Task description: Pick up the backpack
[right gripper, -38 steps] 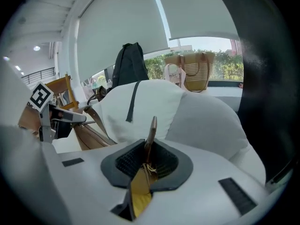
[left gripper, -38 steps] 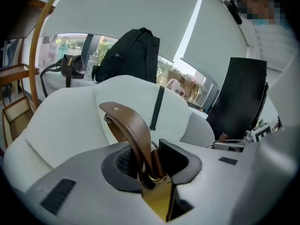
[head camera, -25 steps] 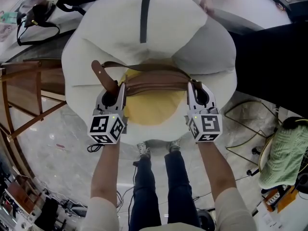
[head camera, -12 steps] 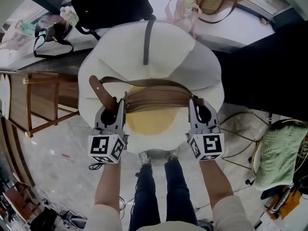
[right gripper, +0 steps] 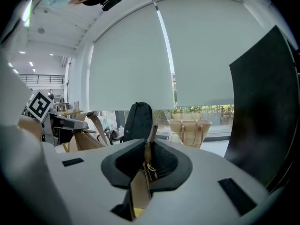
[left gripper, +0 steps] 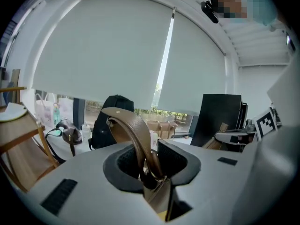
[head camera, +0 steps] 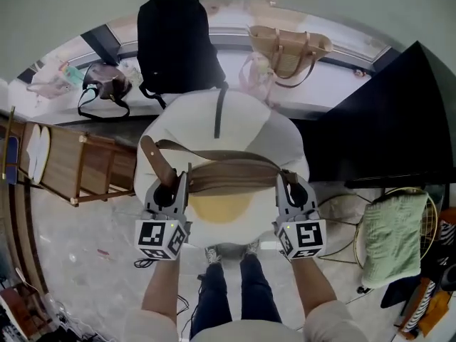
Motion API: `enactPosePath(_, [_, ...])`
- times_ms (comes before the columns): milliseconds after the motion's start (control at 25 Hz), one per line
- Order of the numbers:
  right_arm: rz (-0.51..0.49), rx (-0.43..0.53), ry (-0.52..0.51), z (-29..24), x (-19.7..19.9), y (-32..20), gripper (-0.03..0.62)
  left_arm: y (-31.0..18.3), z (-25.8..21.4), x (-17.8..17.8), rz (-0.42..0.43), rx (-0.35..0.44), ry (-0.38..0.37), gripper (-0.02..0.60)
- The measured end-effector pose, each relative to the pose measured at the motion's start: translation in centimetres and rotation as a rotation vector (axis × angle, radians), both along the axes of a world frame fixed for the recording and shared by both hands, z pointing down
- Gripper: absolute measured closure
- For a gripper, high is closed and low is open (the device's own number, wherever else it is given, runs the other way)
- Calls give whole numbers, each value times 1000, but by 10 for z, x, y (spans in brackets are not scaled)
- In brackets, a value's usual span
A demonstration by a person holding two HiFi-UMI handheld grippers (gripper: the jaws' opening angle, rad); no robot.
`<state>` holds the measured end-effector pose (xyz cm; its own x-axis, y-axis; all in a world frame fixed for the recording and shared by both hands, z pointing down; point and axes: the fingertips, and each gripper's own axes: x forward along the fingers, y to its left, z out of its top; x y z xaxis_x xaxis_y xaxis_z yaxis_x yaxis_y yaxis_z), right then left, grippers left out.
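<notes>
Black bag (head camera: 174, 41) is standing on the window ledge (head camera: 342, 77) w/ a tan tote (head camera: 288, 50) just right of it & a small dark purse (head camera: 105, 89) left, green towel (head camera: 392, 237) is draping lower right.

The head view looks steeply down on the left gripper (head camera: 169, 182) and right gripper (head camera: 291, 184), while each gripper view sits close behind its jaws, facing the window blind (left gripper: 103, 55), all three sharing the black backpack (head camera: 174, 38).

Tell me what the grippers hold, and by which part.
The backpack, by its brown straps: left gripper clamps their left end, right gripper their right end.
</notes>
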<state>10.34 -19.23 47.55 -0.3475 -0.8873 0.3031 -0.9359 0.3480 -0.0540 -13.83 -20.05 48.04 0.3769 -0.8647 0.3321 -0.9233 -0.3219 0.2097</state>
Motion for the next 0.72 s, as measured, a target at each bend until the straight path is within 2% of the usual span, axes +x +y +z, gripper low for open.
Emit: enactPosePath(720, [-2, 158, -13, -198, 0, 51, 531, 50, -196, 1, 5, 155, -2, 479])
